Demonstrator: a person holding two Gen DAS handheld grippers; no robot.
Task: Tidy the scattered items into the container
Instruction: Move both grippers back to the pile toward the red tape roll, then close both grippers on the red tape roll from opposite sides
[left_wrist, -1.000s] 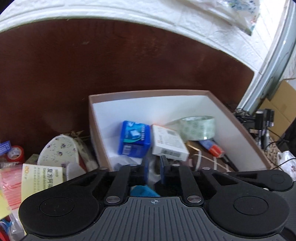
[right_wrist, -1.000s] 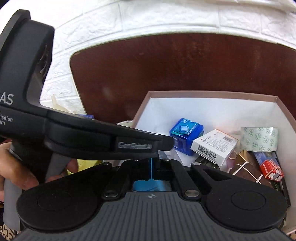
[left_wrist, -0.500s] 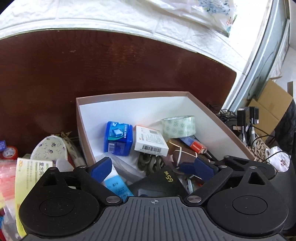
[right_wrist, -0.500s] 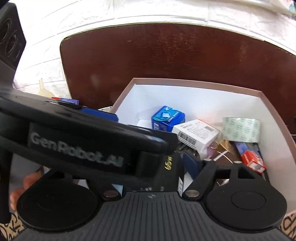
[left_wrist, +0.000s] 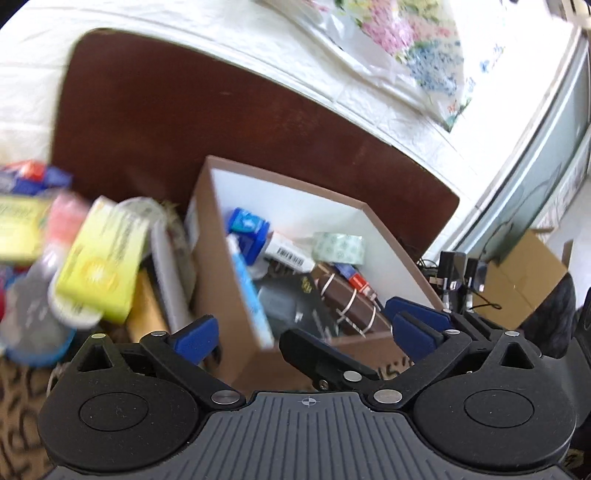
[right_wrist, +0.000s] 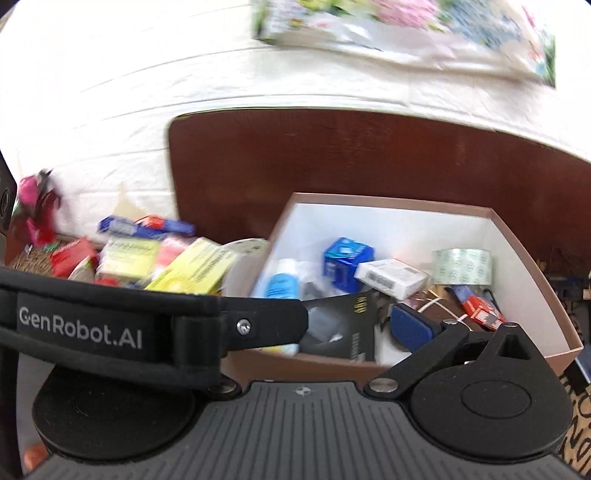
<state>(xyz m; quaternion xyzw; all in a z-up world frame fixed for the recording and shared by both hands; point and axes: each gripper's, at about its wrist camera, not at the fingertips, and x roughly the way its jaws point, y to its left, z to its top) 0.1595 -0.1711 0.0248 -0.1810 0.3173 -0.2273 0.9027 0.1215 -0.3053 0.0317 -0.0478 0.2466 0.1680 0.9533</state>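
A brown cardboard box with white inner walls (left_wrist: 221, 258) (right_wrist: 532, 266) holds a blue box (right_wrist: 347, 258), a white barcode box (right_wrist: 391, 277), a tape roll (right_wrist: 461, 266), a black packet (right_wrist: 347, 328) and a blue-capped tube (right_wrist: 280, 284). My left gripper (left_wrist: 306, 328) is open and empty in front of the box. My right gripper is open; only its right fingertip (right_wrist: 410, 326) shows, over the box's near edge, while the left gripper's body (right_wrist: 110, 328) hides the other. Scattered yellow boxes (left_wrist: 103, 258) (right_wrist: 192, 269) and packets lie left of the box.
A dark brown headboard (right_wrist: 369, 158) and a white brick wall (right_wrist: 110, 110) stand behind. A floral plastic bag (left_wrist: 388, 44) hangs above. Cardboard and black chargers (left_wrist: 454, 269) sit at the right. The surface has a leopard print (left_wrist: 22, 406).
Both grippers opened and pulled back from the box. The black packet and blue tube they held now lie inside the box. The views are blurred by motion.
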